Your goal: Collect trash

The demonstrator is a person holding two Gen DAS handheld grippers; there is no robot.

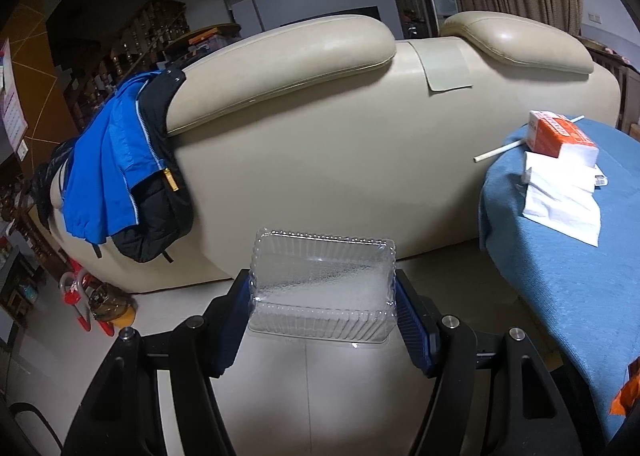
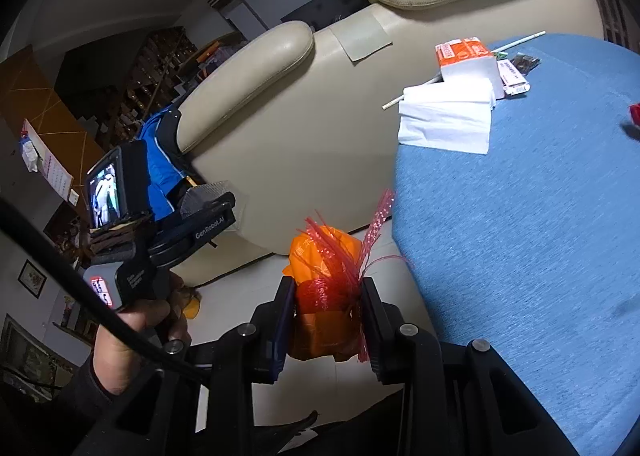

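While we hold both tools level off the edge of the blue-clothed table (image 2: 540,215), our left gripper (image 1: 322,296) clamps a clear plastic tray (image 1: 322,288), and our right gripper (image 2: 328,320) pinches an orange wrapper bundle (image 2: 326,276) beside that table.

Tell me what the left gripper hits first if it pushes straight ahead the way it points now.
Probably the back of the cream leather sofa; the left gripper, holding the clear plastic tray, points at it across bare floor. Depth is unclear.

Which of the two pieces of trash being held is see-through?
The clear plastic tray in the left hand-held gripper; the right hand-held gripper clamps an opaque orange bag instead.
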